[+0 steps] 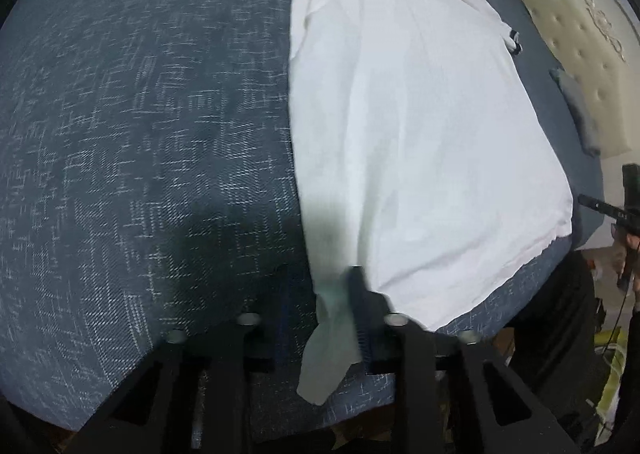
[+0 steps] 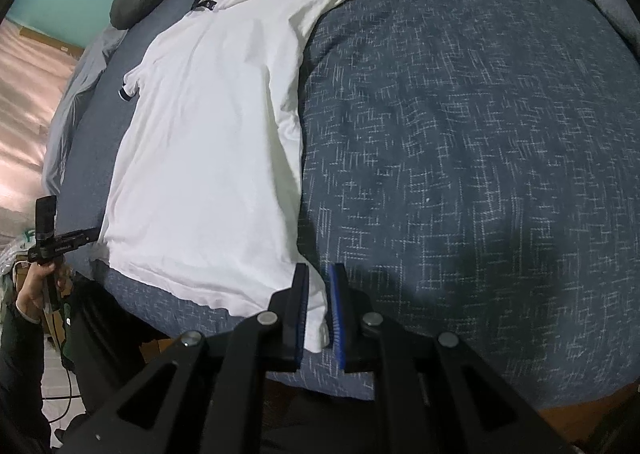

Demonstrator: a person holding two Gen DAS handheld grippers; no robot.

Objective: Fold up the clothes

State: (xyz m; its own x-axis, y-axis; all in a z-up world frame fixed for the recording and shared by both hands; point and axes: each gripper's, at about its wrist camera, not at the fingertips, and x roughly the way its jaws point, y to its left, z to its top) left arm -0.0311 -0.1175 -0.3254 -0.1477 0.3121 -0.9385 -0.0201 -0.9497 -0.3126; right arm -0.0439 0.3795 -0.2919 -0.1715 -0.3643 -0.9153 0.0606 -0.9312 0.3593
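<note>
A white shirt (image 2: 208, 141) lies flat on a blue bed (image 2: 480, 157). The right gripper (image 2: 318, 306) pinches one hem corner at the bed's near edge. The left gripper (image 1: 320, 318) pinches the other hem corner. Both point forward along the shirt's sides.

The shirt (image 2: 208, 141) was spread flat on the bed (image 2: 480, 157), stretching ahead of both tongs; its near corners were pinched by the left gripper (image 1: 324, 318) and right gripper (image 2: 318, 306)
</note>
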